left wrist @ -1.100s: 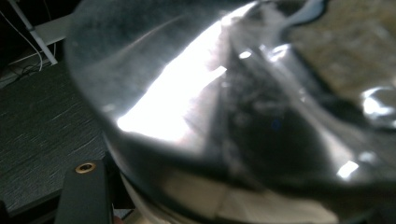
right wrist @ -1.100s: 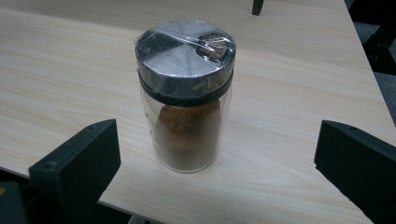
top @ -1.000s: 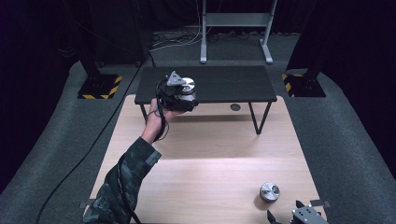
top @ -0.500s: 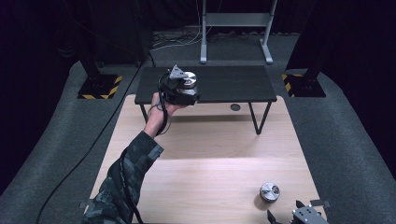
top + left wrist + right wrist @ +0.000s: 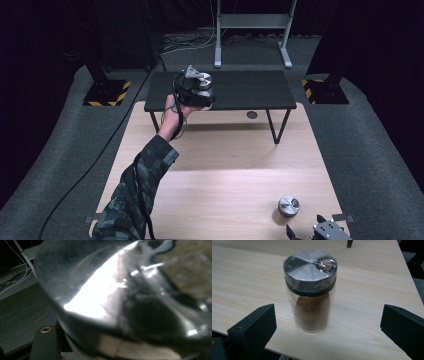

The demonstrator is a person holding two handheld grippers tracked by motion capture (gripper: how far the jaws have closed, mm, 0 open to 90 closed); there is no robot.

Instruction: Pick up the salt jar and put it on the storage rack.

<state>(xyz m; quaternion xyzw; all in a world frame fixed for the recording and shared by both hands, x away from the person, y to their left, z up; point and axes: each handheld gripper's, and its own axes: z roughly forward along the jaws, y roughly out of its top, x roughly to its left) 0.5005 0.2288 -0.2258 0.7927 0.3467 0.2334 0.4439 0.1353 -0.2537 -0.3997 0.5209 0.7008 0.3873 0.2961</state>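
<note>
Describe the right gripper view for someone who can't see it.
A clear spice jar of brown powder, its grey lid under plastic wrap, stands upright on a pale wooden table. The right gripper has its two black jaws wide open either side of it, not touching.

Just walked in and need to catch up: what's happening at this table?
A person holds a gripper in each hand. The left gripper is shut on a spice jar and holds it over the low black table at the far end. A second spice jar of brown powder, its lid wrapped in film, stands on the wooden table in front of the right gripper, whose jaws are open and not touching it.
</note>
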